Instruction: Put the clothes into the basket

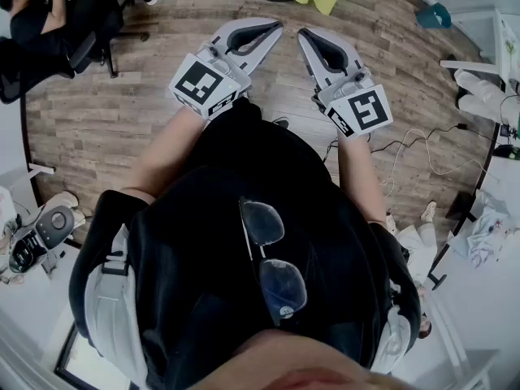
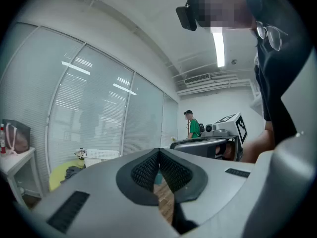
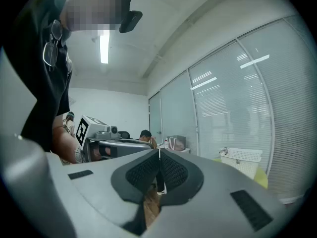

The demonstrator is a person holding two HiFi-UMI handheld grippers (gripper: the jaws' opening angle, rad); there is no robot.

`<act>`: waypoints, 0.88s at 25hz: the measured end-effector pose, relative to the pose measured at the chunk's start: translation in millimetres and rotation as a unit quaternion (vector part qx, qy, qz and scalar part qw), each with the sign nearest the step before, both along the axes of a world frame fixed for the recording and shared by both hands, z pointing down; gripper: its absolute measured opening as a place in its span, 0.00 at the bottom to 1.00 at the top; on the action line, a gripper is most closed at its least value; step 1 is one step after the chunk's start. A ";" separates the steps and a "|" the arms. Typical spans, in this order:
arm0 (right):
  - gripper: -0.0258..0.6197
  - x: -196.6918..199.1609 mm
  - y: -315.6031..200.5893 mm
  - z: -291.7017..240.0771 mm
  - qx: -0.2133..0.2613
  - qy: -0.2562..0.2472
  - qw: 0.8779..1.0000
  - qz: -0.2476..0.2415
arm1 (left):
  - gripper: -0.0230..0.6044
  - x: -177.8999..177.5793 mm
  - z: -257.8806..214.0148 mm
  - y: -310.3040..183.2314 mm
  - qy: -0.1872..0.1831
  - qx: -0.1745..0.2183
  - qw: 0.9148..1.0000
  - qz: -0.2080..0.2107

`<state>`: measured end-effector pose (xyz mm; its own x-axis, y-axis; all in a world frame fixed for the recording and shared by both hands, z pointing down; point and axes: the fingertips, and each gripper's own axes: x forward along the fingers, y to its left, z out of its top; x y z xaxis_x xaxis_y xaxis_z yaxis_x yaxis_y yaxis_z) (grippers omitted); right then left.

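The white basket point(image 2: 102, 155) stands on a counter point(image 2: 58, 178) with a yellow-green cover, by the glass wall with blinds. A dark garment point(image 2: 71, 171) lies on the cover just beside the basket, not in it. Well apart from the basket, over the wooden floor point(image 1: 122, 112), both grippers are held level and near each other. The left gripper point(image 2: 159, 150) is closed tip to tip on nothing, and the right gripper point(image 3: 159, 150) is likewise pinched together and empty.
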<state>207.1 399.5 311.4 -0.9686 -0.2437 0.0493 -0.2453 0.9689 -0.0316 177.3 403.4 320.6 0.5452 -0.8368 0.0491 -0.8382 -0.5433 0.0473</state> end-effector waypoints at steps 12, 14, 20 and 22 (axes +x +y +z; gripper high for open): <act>0.09 -71.9 -8.7 11.6 -0.014 0.014 1.000 0.004 | 0.05 -74.7 9.9 -4.7 0.010 -0.006 1.000 -0.004; 0.09 -83.5 -13.6 11.7 -0.015 0.013 1.000 0.007 | 0.05 -89.1 10.9 -7.7 0.008 -0.005 1.000 -0.007; 0.09 -119.4 -23.8 4.4 -0.010 0.010 1.000 0.010 | 0.05 -130.5 7.0 -16.7 0.009 0.003 1.000 -0.017; 0.09 -128.0 -29.9 3.5 -0.009 0.010 1.000 0.008 | 0.05 -138.6 5.6 -22.9 0.011 0.005 1.000 -0.021</act>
